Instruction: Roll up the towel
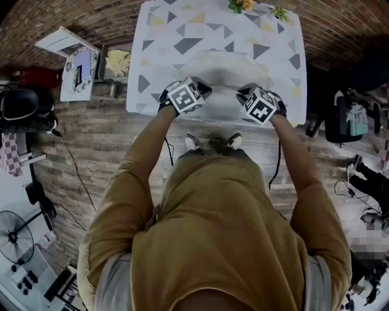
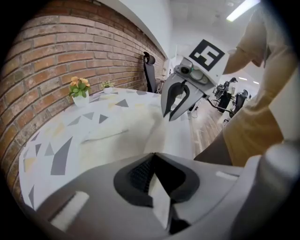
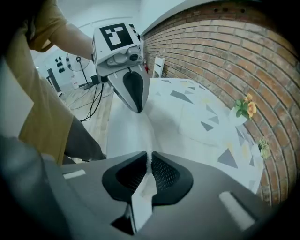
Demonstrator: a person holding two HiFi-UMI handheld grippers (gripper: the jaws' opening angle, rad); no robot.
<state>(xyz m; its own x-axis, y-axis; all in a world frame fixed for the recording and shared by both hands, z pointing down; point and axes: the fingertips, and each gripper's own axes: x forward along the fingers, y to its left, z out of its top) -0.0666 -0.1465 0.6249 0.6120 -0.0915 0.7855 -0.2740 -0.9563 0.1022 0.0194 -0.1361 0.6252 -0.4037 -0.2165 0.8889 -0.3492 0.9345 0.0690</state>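
Note:
A white towel [image 1: 222, 70] lies on the table [image 1: 152, 42] with the triangle-patterned cloth, its near edge lifted off the cloth. My left gripper [image 1: 196, 91] is shut on the towel's near left edge, and white fabric [image 2: 157, 194] shows pinched between its jaws. My right gripper [image 1: 245, 96] is shut on the near right edge, with a fold of towel [image 3: 146, 187] between its pads. The towel [image 2: 154, 136] stretches between the two grippers along the table's near side. In each gripper view the other gripper [image 2: 176, 110] [image 3: 133, 96] shows ahead, its tips down at the towel.
Two small potted plants [image 1: 240, 5] [image 1: 281, 12] stand at the table's far edge. A chair with a leaf-print cushion [image 1: 117, 64] sits to the left of the table. A brick wall [image 3: 225, 42] runs behind. The person's feet [image 1: 209, 142] are at the table's near edge.

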